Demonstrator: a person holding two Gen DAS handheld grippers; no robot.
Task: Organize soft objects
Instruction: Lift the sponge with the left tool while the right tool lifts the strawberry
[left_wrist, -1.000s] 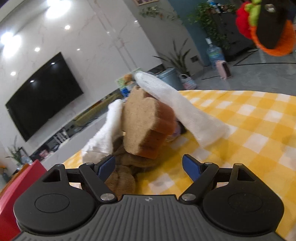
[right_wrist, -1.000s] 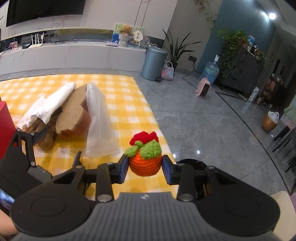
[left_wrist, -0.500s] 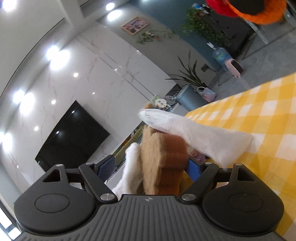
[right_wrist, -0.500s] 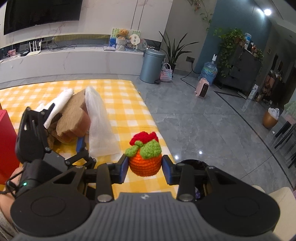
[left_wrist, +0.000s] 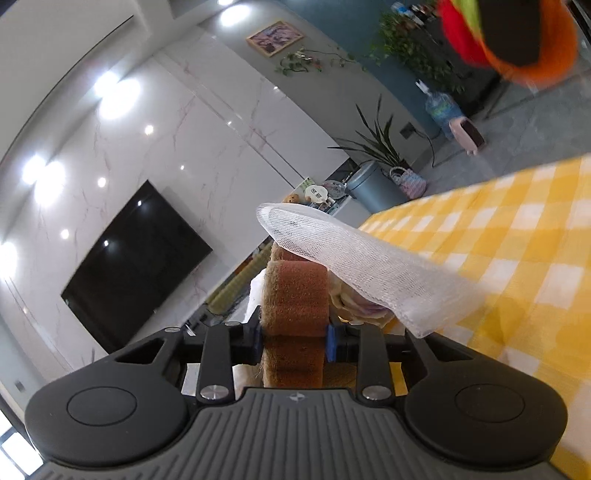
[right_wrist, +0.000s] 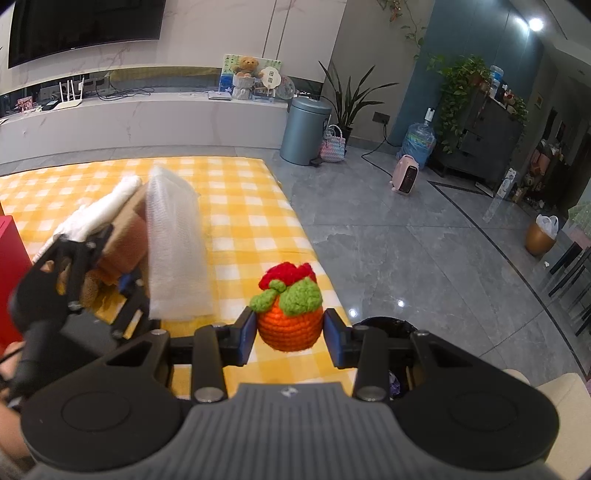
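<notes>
My left gripper (left_wrist: 294, 338) is shut on a thick brown sponge (left_wrist: 295, 299) in a pile of soft things on the yellow checked table (left_wrist: 517, 236). A white mesh cloth (left_wrist: 362, 266) leans over the sponge on its right. In the right wrist view the pile shows the sponge (right_wrist: 127, 236), the mesh cloth (right_wrist: 173, 251), a white towel (right_wrist: 99, 210) and the left gripper (right_wrist: 99, 269) closed on it. My right gripper (right_wrist: 290, 332) is shut on an orange crocheted fruit (right_wrist: 290, 317) with green leaves and a red top, held above the table's near right corner. The fruit also shows at the top right of the left wrist view (left_wrist: 517, 37).
A red box (right_wrist: 11, 273) stands at the table's left edge. A black bin (right_wrist: 391, 328) sits on the grey floor just under my right gripper. A grey pedal bin (right_wrist: 306, 129), a plant and a TV wall lie beyond the table.
My left gripper has moved in on the pile and closed on the brown sponge. My right gripper has kept hold of the crocheted fruit and barely moved.
</notes>
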